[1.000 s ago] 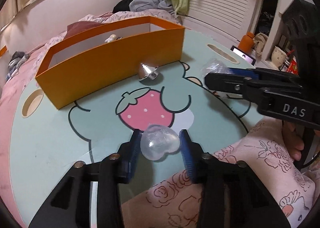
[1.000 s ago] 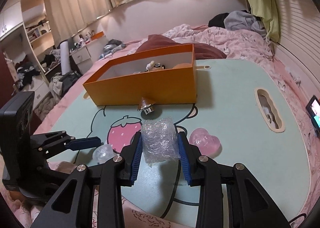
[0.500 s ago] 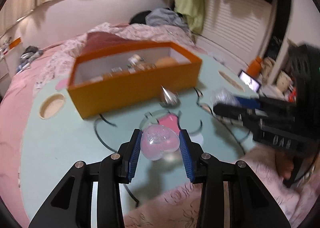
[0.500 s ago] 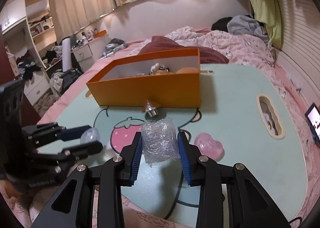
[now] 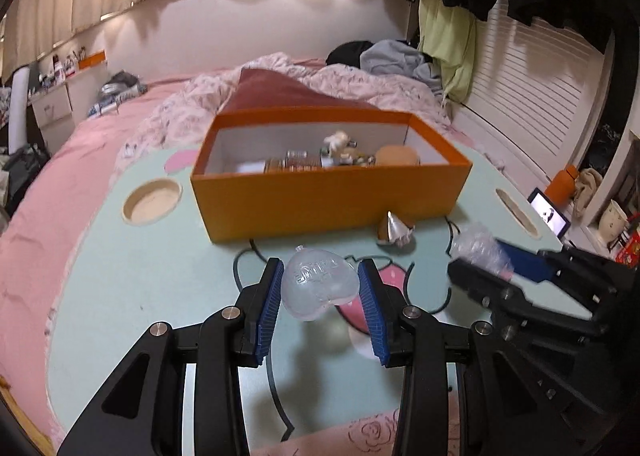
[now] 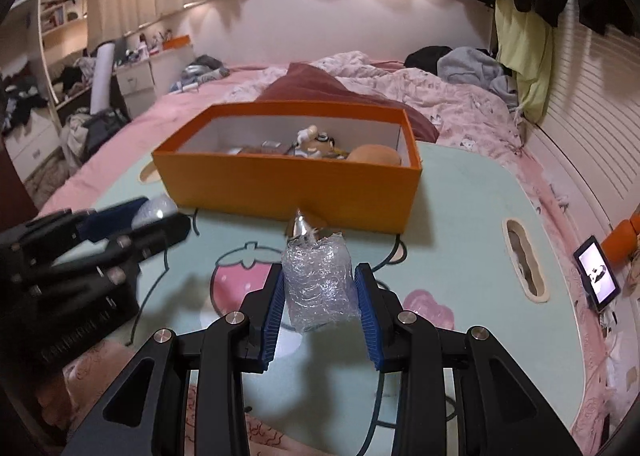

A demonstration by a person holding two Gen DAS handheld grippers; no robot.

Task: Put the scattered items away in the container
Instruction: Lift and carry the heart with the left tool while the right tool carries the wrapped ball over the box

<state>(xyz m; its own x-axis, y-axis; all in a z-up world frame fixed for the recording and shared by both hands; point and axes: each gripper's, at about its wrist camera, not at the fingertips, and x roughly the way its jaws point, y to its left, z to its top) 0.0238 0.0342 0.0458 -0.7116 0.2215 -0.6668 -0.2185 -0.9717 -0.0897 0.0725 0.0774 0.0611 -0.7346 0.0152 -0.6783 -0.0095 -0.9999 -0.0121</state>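
**Both loads held short of the box**

My left gripper (image 5: 319,292) clamps a clear heart-shaped plastic piece (image 5: 318,288); my right gripper (image 6: 319,288) clamps a crumpled wad of clear plastic wrap (image 6: 318,286). The open orange cardboard box (image 5: 328,199) lies straight ahead of both, long side facing me, roughly equally near.

A clear heart (image 5: 319,284) is pinched off the table; a bubble-wrap wad (image 6: 320,284) likewise. A foil cone (image 5: 394,230) sits just before the orange box (image 5: 328,197) (open, already holding toys). A pink heart (image 6: 430,310) lies flat.
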